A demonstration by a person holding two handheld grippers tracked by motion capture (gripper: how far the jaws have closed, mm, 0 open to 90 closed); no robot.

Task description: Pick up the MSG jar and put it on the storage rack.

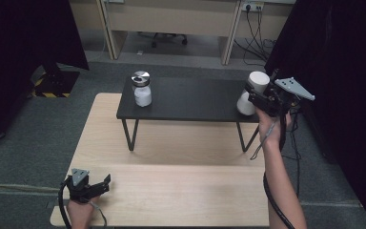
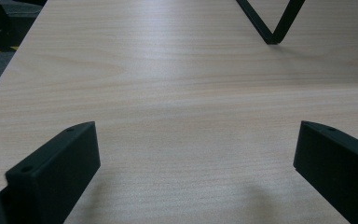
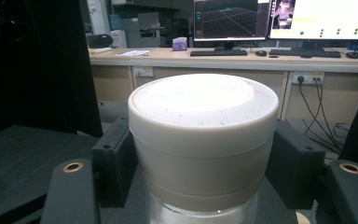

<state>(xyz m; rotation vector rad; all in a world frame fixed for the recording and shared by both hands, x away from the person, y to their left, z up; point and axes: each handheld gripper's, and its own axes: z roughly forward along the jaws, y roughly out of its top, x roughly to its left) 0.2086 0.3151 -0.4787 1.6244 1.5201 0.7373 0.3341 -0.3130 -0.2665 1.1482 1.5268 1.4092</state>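
The white-lidded jar [image 3: 203, 144] is clamped by its lid between the jaws of the right tongs [image 1: 256, 98], one black jaw pressed against each side of the cream-white cap. In the right gripper view the flat lid top is seen clearly, while the jar's pale body below it is cut off by the lower edge and partly covered by the jaws. In the high view the jar [image 1: 253, 90] is seen at the right end of the black shelf [image 1: 190, 102], tilted; whether its base touches the shelf cannot be told, since the tongs and hand cover that part. The black shelf is carried on thin metal legs on the wooden table [image 1: 171, 186].

At the left end of the shelf, well apart from the held jar, a second jar [image 1: 142, 88] with a metal lid is set upright; its contents appear white, though detail is too small to make out.

The left tongs [image 1: 106, 182] are rested on the near left part of the table, with the jaws spread wide and nothing between them; bare wood [image 2: 186, 116] is seen between the jaws in the left gripper view, and one leg of the shelf [image 2: 270, 23] is cut off at the top.
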